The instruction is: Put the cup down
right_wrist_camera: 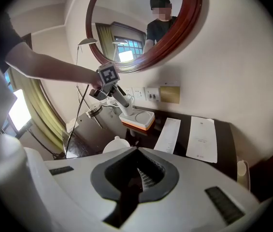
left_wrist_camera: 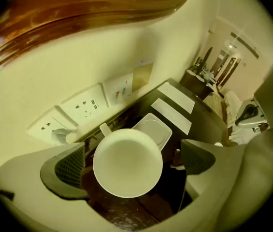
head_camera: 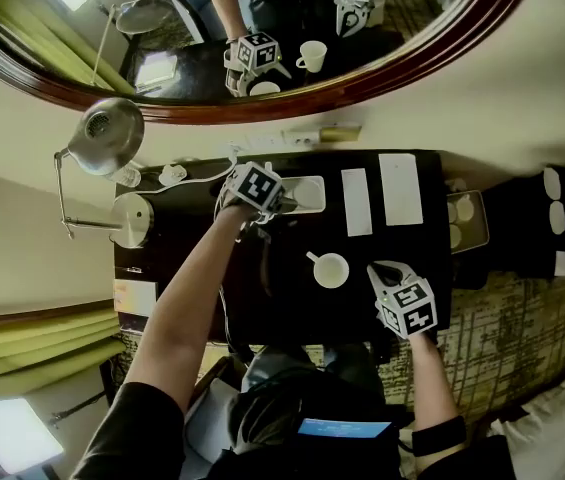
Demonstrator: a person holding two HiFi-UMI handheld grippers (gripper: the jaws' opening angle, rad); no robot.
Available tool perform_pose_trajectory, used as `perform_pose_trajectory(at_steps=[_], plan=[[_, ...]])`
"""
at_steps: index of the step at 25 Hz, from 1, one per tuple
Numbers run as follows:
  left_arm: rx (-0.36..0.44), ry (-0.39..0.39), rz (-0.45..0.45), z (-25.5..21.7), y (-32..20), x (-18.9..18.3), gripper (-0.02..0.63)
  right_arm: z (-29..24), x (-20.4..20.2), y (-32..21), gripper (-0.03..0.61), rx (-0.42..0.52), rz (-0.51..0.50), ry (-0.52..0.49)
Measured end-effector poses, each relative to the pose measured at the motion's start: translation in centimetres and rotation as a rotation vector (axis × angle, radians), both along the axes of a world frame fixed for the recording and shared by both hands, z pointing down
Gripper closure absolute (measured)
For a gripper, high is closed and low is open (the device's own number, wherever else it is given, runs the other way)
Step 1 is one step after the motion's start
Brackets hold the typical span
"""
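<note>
Fingers (left_wrist_camera: pixel 68 170) wide apart, cup (left_wrist_camera: pixel 127 162) between

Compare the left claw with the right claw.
The left claw has its jaws wide apart; the right claw has them shut. The left claw straddles a white ceramic cup without gripping it; the right claw is empty. Both point down over the dark desk.

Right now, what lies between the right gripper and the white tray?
A white cup on the dark table, apart from the right gripper and the tray; the right gripper view shows it.
</note>
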State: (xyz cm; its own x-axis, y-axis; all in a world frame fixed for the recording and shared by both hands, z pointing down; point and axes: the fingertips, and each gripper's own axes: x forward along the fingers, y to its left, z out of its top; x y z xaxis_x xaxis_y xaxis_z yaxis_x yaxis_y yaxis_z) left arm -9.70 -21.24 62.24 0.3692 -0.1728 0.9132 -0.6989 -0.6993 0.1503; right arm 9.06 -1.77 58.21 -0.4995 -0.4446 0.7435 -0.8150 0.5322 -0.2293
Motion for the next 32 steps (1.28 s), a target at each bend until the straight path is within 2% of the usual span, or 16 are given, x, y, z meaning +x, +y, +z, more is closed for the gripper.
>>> perform_pose_trajectory(at_steps=[5, 8, 10, 12, 14, 20, 27, 32], plan=[[-0.036, -0.047, 0.033, 2.3, 0.0, -0.1, 0.012, 0.5, -0.2, 0.2, 0.577, -0.012, 0.003, -0.009], [-0.041, -0.103, 0.005, 2.9, -0.1, -1.4, 0.017, 0.7, -0.1, 0.6, 0.577, -0.018, 0.008, -0.011], [-0.036, -0.114, -0.015, 3.0, -0.4, -1.7, 0.04, 0.9, 0.0, 0.9, 0.577, -0.024, 0.009, -0.009], [-0.038, -0.107, -0.029, 3.0, -0.5, -1.7, 0.125, 1.0, 0.1, 1.3, 0.577, -0.029, 0.009, -0.006], [-0.04, -0.087, -0.036, 2.9, -0.6, -1.4, 0.161, 1.0, 0.3, 1.5, 0.577, -0.031, 0.012, -0.005], [-0.028, -0.108, -0.056, 2.9, -0.7, -2.7, 0.167, 1.0, 0.5, 2.2, 0.577, -0.033, 0.018, -0.003], [-0.006, -0.078, -0.068, 0.3, 0.8, -3.4, 0.169, 1.2, -0.1, 2.0, 0.577, -0.033, 0.01, -0.02], [0.04, -0.004, -0.049, -2.6, 2.7, -2.4, 0.167, 0.7, -0.8, 1.5, 0.577, -0.026, -0.006, -0.031]])
